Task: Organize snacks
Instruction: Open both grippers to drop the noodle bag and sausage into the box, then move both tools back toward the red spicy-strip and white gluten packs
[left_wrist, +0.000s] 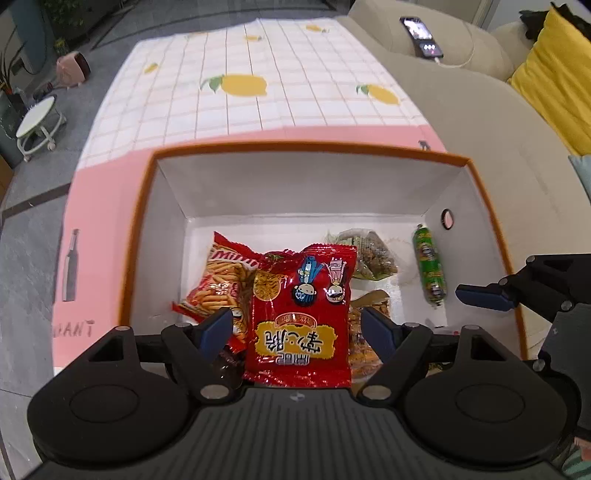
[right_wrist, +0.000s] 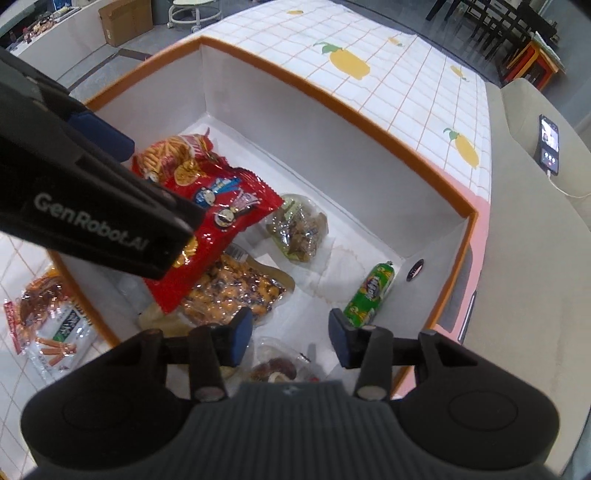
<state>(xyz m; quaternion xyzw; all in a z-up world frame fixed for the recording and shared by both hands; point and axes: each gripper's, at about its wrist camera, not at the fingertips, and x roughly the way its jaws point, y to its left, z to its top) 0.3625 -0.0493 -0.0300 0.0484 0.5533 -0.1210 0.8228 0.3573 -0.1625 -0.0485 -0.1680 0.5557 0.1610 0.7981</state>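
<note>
An orange-rimmed white box (left_wrist: 369, 149) (right_wrist: 369, 118) holds several snacks. My left gripper (left_wrist: 297, 326) is open above a red cartoon snack packet (left_wrist: 301, 314) (right_wrist: 229, 218) that lies between its spread fingers on the pile; the fingers do not touch it. Under it lie a red fries bag (left_wrist: 221, 280) (right_wrist: 173, 151) and a clear bag of orange snacks (right_wrist: 236, 291). A clear bag of brown snacks (left_wrist: 369, 254) (right_wrist: 299, 229) and a green tube (left_wrist: 430, 271) (right_wrist: 369, 291) lie on the box floor. My right gripper (right_wrist: 291, 338) is open and empty, above the box's near right part.
The box stands on a pink and lemon-print tablecloth (left_wrist: 240, 92). A snack packet with stick biscuits (right_wrist: 48, 328) lies outside the box on the left. A beige sofa (left_wrist: 498, 122) with a phone (left_wrist: 421, 35) and yellow cushion (left_wrist: 557, 74) borders the right. A wrapped snack (right_wrist: 277, 369) lies under my right gripper.
</note>
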